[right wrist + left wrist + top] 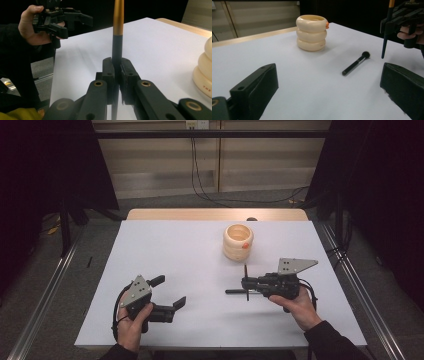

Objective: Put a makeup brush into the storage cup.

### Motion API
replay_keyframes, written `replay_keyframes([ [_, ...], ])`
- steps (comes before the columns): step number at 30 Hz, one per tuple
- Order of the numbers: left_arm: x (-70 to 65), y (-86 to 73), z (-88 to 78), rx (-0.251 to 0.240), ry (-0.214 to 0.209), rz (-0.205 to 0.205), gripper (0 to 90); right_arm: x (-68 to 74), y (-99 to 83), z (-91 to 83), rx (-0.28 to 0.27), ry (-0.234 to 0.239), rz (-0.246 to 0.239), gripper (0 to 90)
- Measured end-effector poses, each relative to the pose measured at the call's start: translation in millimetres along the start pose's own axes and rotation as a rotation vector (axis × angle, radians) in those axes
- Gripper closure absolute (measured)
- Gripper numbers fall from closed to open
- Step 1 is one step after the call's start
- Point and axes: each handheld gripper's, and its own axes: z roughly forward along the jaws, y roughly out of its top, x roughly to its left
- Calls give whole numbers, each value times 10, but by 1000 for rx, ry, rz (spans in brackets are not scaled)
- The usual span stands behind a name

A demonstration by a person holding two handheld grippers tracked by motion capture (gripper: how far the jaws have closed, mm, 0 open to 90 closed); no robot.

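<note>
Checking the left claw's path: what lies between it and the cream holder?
Bare white table lies between the open left claw and the holder in the left gripper view; the black brush lies off to the right.

Two brushes (355, 63), one cream ringed holder (311, 32), two tongs (172, 292).

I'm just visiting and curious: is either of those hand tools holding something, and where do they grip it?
The right gripper clamps a thin black brush with a gold-orange band on its black shaft, just below the band. The left gripper is open, holding nothing.
</note>
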Motion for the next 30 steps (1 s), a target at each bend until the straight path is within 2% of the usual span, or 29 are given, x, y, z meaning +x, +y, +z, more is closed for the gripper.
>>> replay_keyframes([
  [5,30,-57,-73,-9,15,-4,13,-36,26,20,-12,-15,6,836],
  [6,32,-63,-100,-25,34,4,13,-44,38,29,-13,-13,2,836],
  [7,42,-58,-115,-27,29,18,13,-54,46,31,-13,-21,-5,835],
  [8,34,-57,-124,-43,38,6,13,-64,50,27,-16,-26,0,835],
  [9,35,-55,-138,-38,43,21,13,-75,54,21,-18,-32,3,836],
  [11,19,-71,-142,-44,45,27,13,-106,59,0,-23,-43,3,835],
  [13,21,-95,-138,-37,47,10,14,-139,66,-24,-29,-52,3,836],
  [15,33,-100,-138,-35,53,11,14,-172,69,-46,-35,-64,12,836],
  [17,35,-101,-144,-36,50,18,14,-200,73,-51,-16,-84,11,836],
  [18,22,-100,-150,-36,68,11,14,-215,74,-47,-18,-82,14,836],
  [22,-6,-92,-178,-53,57,19,13,-267,92,-28,-17,-102,14,835],
  [26,45,-118,-200,-47,72,-1,10,-336,120,8,-19,-113,14,835],
  [30,39,-111,-215,-37,69,8,10,-416,185,27,-35,-130,17,835],
])
